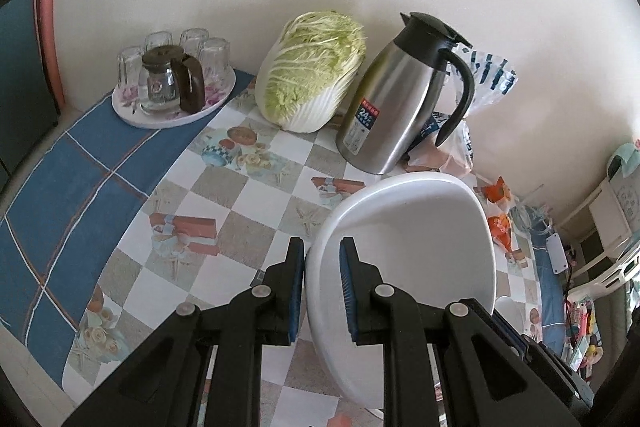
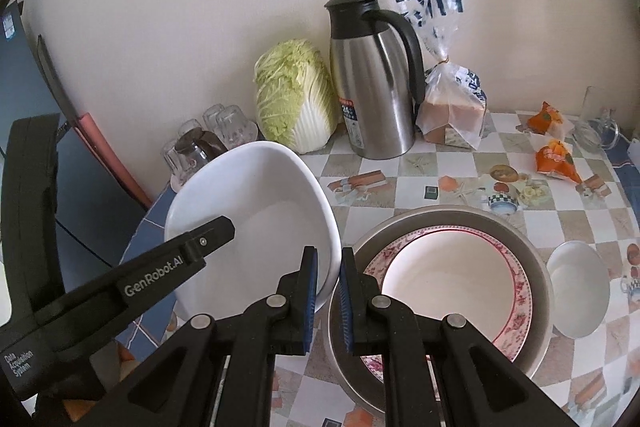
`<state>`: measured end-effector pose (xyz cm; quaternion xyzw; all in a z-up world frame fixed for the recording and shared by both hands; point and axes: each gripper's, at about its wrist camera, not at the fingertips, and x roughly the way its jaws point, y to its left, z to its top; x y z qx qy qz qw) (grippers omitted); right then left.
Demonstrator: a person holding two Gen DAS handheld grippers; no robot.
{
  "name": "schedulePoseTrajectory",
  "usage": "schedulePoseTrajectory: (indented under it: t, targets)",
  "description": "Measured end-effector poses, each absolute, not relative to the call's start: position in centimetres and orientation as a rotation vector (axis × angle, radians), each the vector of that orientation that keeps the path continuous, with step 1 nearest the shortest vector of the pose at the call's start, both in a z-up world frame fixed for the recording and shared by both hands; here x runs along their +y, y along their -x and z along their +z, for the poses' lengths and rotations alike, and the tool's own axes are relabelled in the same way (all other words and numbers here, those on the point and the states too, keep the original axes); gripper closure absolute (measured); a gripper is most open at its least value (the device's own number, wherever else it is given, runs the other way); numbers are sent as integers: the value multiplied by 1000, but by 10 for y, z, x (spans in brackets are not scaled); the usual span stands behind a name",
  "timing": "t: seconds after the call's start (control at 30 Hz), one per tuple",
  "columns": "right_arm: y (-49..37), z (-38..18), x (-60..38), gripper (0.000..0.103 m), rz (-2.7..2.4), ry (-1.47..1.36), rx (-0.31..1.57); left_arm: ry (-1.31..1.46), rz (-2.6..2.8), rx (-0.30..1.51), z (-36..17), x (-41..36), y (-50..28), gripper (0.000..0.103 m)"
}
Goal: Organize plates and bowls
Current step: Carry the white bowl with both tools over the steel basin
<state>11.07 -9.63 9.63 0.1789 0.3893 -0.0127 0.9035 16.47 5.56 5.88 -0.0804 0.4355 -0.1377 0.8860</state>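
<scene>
Only right wrist | metal basin | floral plate | small bowl

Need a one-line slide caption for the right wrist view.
Both grippers hold the rim of a white bowl above the table, beside a metal basin with a floral plate.

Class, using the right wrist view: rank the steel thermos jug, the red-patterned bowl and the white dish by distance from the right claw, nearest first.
1. white dish: its rim is clamped in the right claw, to the left.
2. red-patterned bowl: just right of the claw, nested in a metal basin.
3. steel thermos jug: far back by the wall.
</scene>
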Motion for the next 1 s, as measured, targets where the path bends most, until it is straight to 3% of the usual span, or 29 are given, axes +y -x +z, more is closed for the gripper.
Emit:
schedulePoseTrajectory:
  t: [1.0]
  targets:
    - [-74,97,-198,91,-115,-462,805,72,-384,937,56,-51,-142,85]
